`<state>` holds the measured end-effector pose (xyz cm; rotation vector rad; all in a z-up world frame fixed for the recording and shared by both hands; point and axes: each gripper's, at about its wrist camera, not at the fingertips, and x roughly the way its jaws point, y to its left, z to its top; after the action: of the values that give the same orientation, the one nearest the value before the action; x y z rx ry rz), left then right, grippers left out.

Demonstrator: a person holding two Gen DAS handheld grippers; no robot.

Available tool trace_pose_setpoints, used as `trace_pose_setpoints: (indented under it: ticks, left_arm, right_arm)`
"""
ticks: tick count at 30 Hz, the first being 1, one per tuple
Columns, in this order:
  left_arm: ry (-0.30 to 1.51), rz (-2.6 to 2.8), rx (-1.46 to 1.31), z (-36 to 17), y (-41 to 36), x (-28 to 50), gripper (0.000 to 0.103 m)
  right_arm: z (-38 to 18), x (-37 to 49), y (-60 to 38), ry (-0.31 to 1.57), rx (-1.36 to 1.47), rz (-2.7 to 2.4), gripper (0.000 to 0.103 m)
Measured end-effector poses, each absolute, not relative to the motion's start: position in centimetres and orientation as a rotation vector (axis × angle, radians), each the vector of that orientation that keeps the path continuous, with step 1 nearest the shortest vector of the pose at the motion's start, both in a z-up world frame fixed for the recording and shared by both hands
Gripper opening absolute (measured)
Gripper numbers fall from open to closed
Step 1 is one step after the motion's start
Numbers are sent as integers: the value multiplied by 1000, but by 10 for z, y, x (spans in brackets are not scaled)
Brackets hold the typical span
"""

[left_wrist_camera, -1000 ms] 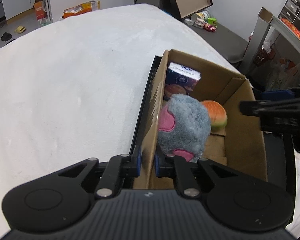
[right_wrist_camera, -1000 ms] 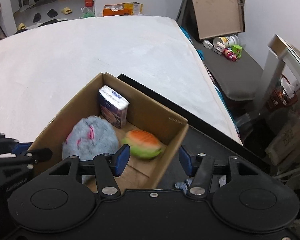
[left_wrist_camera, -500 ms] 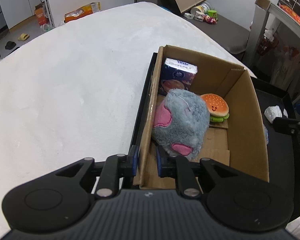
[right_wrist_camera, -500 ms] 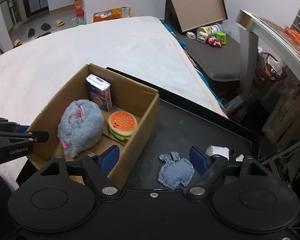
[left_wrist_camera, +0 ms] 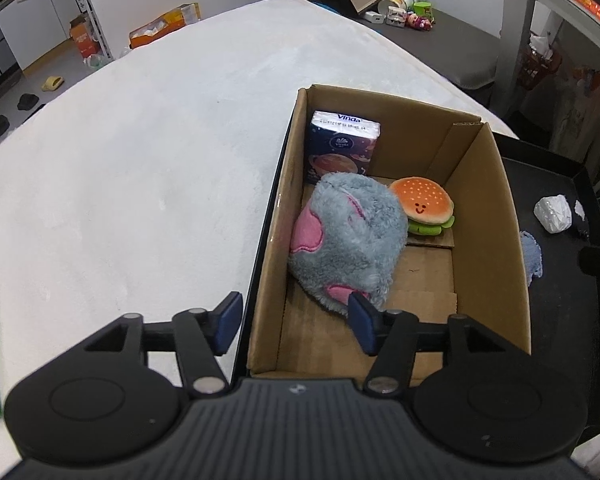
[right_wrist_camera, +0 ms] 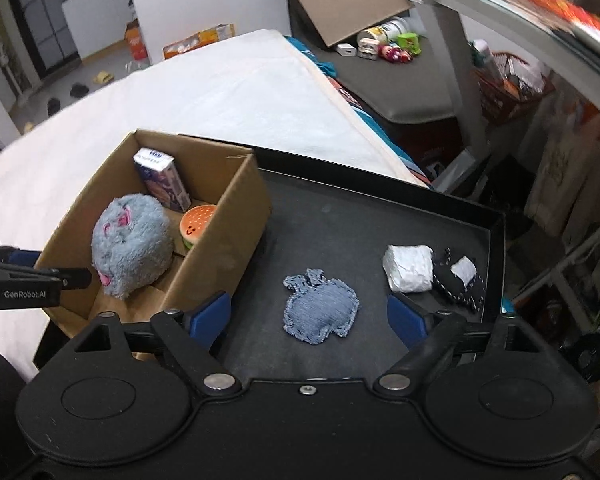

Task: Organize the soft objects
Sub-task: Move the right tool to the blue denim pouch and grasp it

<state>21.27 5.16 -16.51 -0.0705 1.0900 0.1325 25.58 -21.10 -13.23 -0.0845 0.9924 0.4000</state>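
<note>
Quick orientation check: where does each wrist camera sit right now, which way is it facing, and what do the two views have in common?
Left wrist: on the left gripper, angled down over the cardboard box's near left corner; open jaws straddle its wall.
Right wrist: on the right gripper, angled down at the black tray; open jaws frame the denim pouch.
Shared: box, grey plush, burger toy, tissue pack, pouch.

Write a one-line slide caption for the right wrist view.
Open right tool above a denim pouch on the black tray, beside the cardboard box.
</note>
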Motion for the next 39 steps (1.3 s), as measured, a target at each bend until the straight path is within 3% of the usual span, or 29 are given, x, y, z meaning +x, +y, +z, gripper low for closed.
trace_pose_setpoints:
  ticks: [18,39]
  left_arm:
    - [1102,139,94,-165,15,226,74]
    - [1117,195,145,-165,3,244,78]
  right_arm:
    - [-181,262,-277,1006,136,377,89]
    - [-206,276,-265,1018,156,477,89]
